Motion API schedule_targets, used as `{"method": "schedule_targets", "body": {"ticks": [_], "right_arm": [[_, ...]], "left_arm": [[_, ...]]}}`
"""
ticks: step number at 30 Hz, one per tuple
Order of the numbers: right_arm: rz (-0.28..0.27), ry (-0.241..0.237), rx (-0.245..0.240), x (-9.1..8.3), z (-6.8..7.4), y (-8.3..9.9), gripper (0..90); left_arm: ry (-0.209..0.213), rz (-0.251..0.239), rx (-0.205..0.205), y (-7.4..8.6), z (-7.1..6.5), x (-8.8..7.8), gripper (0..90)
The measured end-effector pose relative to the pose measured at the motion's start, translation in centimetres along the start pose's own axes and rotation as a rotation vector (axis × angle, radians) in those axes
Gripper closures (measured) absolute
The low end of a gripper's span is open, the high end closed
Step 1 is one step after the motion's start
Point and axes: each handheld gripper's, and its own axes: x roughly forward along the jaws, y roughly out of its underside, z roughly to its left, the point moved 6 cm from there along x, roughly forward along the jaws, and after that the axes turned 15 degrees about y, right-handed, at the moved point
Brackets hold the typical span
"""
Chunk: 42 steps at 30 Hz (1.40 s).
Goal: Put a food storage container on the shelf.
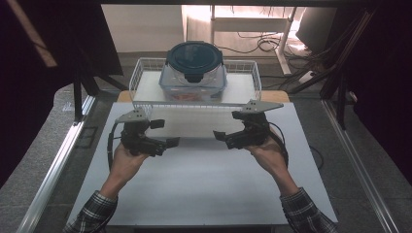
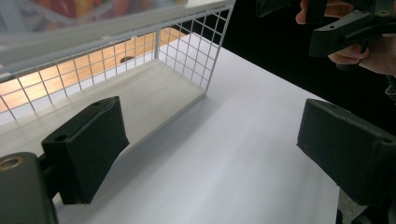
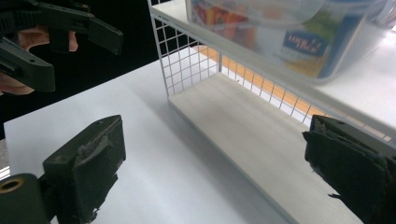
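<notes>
I can see a blue label (image 3: 306, 46) on the side of the clear container (image 3: 280, 32) in my right gripper view, but its white script is too blurred to read.

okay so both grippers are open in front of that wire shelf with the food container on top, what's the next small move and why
Probably ease both grippers forward toward the container. The left gripper and right gripper hang open and empty over the white table, short of the wire shelf, while the lidded container sits untouched on its top tier. Closing that gap on either side would likely set up a two-handed lift.
</notes>
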Motion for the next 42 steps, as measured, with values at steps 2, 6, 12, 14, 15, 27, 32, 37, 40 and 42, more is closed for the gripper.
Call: {"method": "schedule_targets", "body": {"ticks": [2, 6, 12, 14, 15, 27, 32, 37, 40, 42], "right_arm": [[0.002, -0.002, 0.001, 0.0, 0.1, 0.3, 4.1], [0.008, 0.001, -0.014, 0.0, 0.5, 1.6, 3.1], [0.015, 0.001, -0.018, 0.1, 0.9, 2.9, 2.1], [0.018, 0.001, -0.020, 0.1, 1.0, 3.4, 1.8], [0.021, 0.002, -0.019, 0.2, 1.1, 3.8, 1.6], [0.034, 0.019, -0.024, 0.2, 1.2, 5.2, 1.0], [0.035, 0.030, -0.026, 0.0, 1.3, 5.9, 0.4], [0.030, 0.038, -0.016, -0.6, 1.3, 6.5, 0.1], [0.032, 0.036, -0.015, -0.7, 1.3, 6.7, 0.2], [0.036, 0.033, -0.013, -0.8, 1.4, 7.0, 0.1]], "left_arm": [[-0.004, 0.002, 0.003, 0.3, 0.0, 0.1, 6.9], [-0.037, 0.012, 0.012, 2.1, 0.2, 0.5, 6.5], [-0.047, 0.010, 0.004, 3.6, 0.2, 0.8, 6.2], [-0.047, 0.011, 0.005, 4.0, 0.2, 0.9, 5.9], [-0.048, 0.007, 0.005, 4.3, 0.2, 1.0, 5.8], [-0.065, 0.014, 0.010, 5.7, -0.1, 1.0, 5.6], [-0.070, 0.026, 0.015, 6.2, -0.4, 1.1, 5.7], [-0.073, 0.034, 0.016, 6.8, -0.6, 1.0, 5.6], [-0.078, 0.035, 0.016, 7.0, -0.7, 0.9, 5.6], [-0.080, 0.035, 0.016, 7.2, -0.7, 0.7, 5.7]]}}
